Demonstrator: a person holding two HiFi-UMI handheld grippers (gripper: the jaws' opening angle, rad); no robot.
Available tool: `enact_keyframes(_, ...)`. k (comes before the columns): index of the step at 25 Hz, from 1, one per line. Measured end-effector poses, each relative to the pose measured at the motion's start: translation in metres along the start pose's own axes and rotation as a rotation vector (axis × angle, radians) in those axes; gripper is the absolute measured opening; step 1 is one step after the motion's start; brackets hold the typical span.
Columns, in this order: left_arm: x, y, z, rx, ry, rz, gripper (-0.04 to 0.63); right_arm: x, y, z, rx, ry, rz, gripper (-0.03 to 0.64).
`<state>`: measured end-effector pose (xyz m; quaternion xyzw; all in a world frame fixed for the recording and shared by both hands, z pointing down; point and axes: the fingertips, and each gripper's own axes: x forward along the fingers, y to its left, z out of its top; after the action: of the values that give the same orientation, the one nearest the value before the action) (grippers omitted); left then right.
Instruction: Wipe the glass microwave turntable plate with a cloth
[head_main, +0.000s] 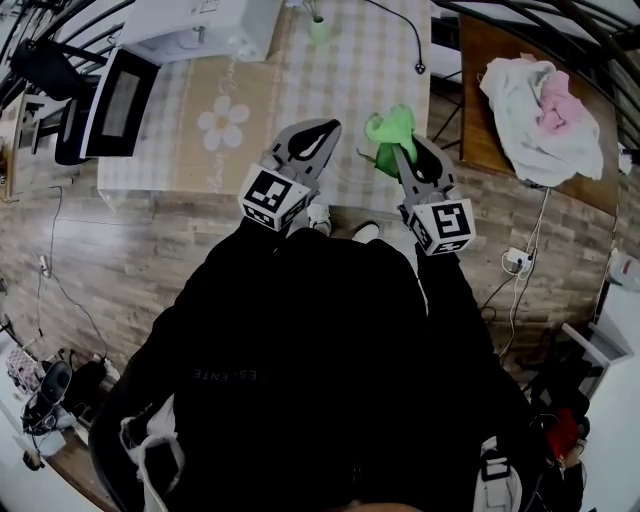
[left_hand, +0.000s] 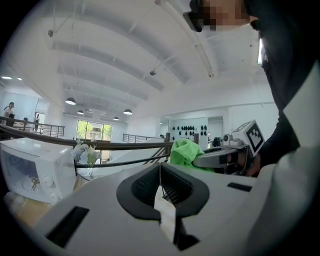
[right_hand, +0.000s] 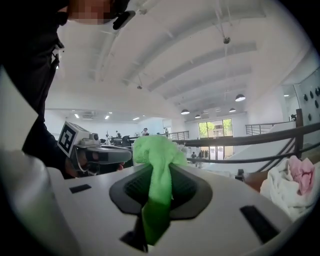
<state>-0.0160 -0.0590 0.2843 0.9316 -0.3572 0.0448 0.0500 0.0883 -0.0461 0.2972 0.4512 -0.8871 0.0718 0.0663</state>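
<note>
The room is a large open hall with a wood-plank floor and a table (head_main: 380, 60) under a checked covering.

Head view: The microwave (head_main: 200, 25) sits at the far left of the table, and its door (head_main: 118, 105) is swung open. The left gripper (head_main: 325, 125) is right of the microwave, over the near table edge. The right gripper (head_main: 405, 155) is further right of the microwave, and the green cloth (head_main: 388, 132) bunches at its tip. A white and pink fabric pile (head_main: 540, 110) lies well right of the microwave on a separate brown surface.

Left gripper view: The jaws are closed together with nothing between them. The microwave (left_hand: 30, 170) is at the left.

Right gripper view: The jaws are clamped on the cloth (right_hand: 156, 150). One end stands above the jaws and the other hangs below them.
</note>
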Motion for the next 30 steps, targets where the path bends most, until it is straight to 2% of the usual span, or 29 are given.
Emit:
enact_keyframes(5, 0.003, -0.008, 0.033, 0.055, -0.058, -0.047, 0.021, 0.000, 0.005, 0.034, -0.028, -0.065, 0.001, 0.087)
enact_keyframes(11, 0.006, -0.009, 0.052, 0.064, -0.100, -0.054, 0.021, 0.003, 0.002, 0.053, -0.057, -0.101, 0.008, 0.087)
enact_keyframes(30, 0.014, -0.016, 0.061, 0.085, -0.101, -0.072, 0.021, 0.000, -0.006, 0.072, -0.072, -0.122, 0.001, 0.087)
